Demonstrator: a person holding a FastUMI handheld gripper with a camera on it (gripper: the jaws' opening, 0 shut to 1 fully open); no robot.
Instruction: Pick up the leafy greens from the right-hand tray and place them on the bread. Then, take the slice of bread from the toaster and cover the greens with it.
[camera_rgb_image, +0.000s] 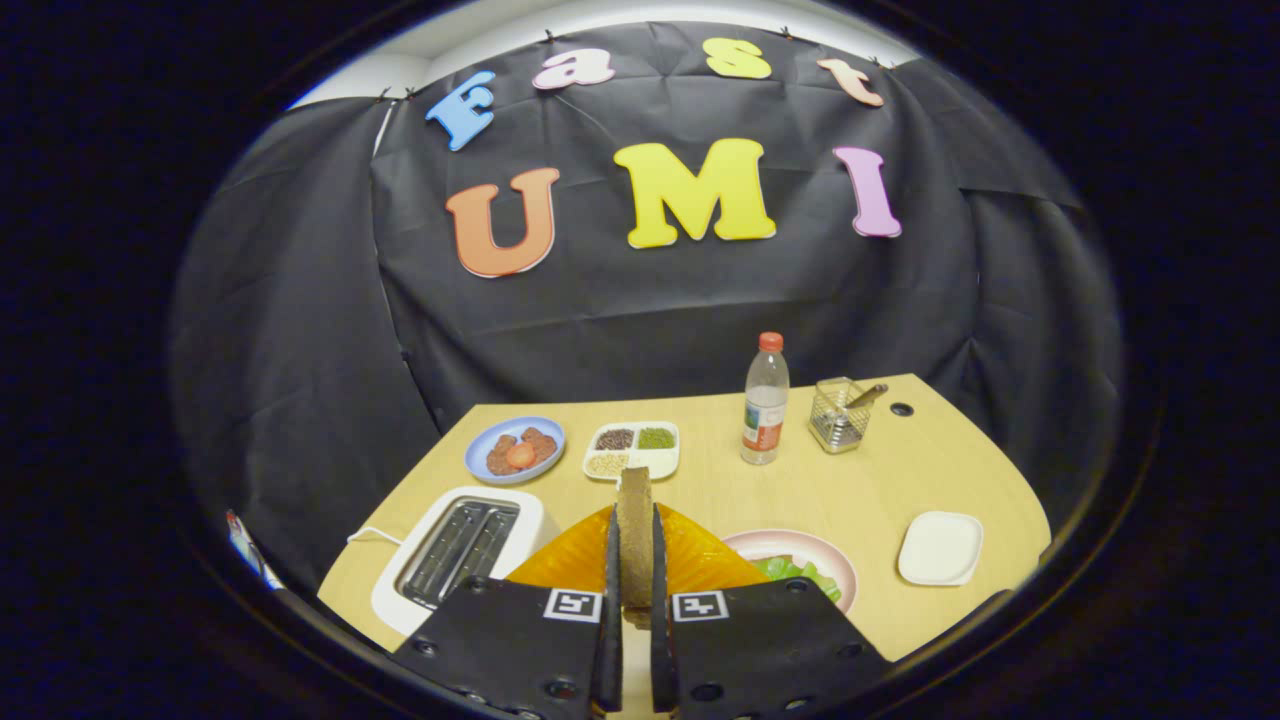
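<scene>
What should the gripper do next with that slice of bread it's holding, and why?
Probably lower the bread slice, which the gripper clamps upright between its fingers, toward the leafy greens on the pink plate just ahead to the right. The toaster slots look empty, so the slice seems already out and covering is what remains.

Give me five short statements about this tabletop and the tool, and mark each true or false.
1. The tool is shut on an upright slice of bread. True.
2. The toaster has bread in its slots. False: both slots look empty.
3. The leafy greens lie on a pink-rimmed plate. True.
4. The bottle lies on its side. False: it stands upright, beside the wire basket.
5. The blue plate sits beyond the toaster. True.
</scene>
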